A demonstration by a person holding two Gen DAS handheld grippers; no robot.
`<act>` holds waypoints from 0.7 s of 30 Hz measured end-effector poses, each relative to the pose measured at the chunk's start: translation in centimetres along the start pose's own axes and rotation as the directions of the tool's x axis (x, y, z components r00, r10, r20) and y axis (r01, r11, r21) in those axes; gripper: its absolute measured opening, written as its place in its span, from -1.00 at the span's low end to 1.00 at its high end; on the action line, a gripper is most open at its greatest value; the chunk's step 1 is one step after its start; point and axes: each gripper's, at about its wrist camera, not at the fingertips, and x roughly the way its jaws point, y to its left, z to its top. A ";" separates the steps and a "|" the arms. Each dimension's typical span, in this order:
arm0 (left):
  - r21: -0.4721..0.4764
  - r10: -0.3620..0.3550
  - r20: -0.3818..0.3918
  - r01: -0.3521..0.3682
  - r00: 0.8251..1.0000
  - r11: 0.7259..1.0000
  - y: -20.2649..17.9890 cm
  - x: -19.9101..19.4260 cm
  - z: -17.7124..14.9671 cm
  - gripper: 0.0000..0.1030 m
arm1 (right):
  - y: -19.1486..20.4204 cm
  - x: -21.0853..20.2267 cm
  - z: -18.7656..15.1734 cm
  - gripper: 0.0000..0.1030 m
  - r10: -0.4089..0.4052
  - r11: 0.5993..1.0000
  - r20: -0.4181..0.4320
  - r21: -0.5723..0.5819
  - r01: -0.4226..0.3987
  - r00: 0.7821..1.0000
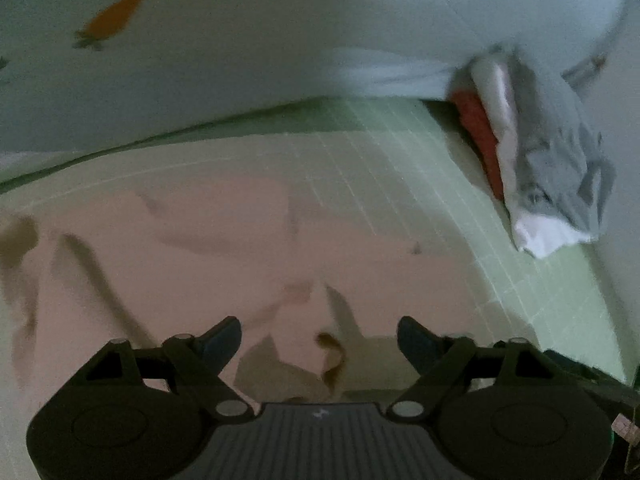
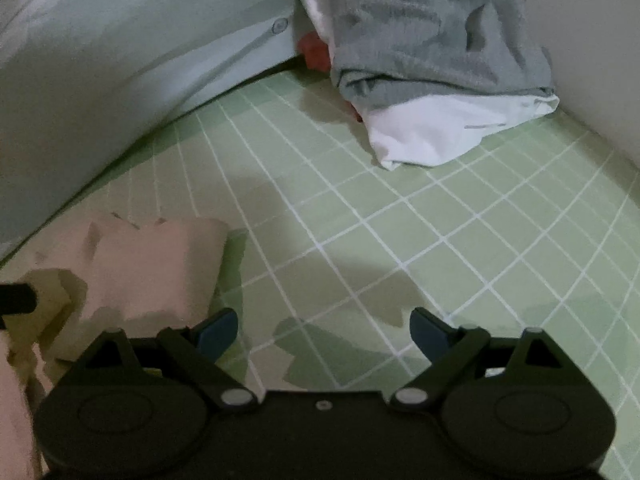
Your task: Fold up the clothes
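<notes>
A pale pink garment [image 1: 192, 264] lies wrinkled across the green gridded mat [image 1: 400, 168] in the left wrist view. My left gripper [image 1: 320, 344] hovers over its near edge with the jaws apart; a fold of pink cloth lies between them, and neither pad presses on it. In the right wrist view a folded corner of the pink garment [image 2: 152, 264] sits at the lower left. My right gripper [image 2: 324, 334] stands open over the bare mat [image 2: 400, 240], nothing between its fingers. A pile of grey, white and red clothes [image 2: 432, 60] rests at the far corner.
A pale bedsheet or pillow with an orange carrot print [image 1: 116, 16] rises behind the mat. The clothes pile [image 1: 548, 152] leans against a light wall at the right. A dark object [image 2: 16, 298] pokes in at the left edge of the right wrist view.
</notes>
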 end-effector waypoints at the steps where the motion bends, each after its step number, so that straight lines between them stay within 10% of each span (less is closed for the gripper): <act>1: 0.008 0.013 -0.017 -0.013 1.000 1.000 -0.2 0.6 0.1 -0.06 | 0.0 0.1 -0.1 0.82 -0.003 1.000 -0.005 -0.002 0.003 1.000; 4: -0.031 0.034 -0.048 -0.035 0.998 0.999 0.9 1.3 0.1 -0.94 | 0.0 0.4 -0.4 0.82 -0.012 1.000 -0.019 -0.009 0.012 1.000; 12: -0.217 0.090 0.158 -0.054 0.983 0.975 8.7 -7.1 -0.3 -0.95 | 1.1 0.7 -0.7 0.82 -0.018 0.998 -0.036 -0.057 0.016 0.999; 21: -0.509 0.425 0.286 -0.239 0.859 0.827 22.1 -17.0 -3.8 -0.95 | 4.9 0.0 -1.2 0.81 -0.009 0.983 -0.037 -0.185 0.002 0.999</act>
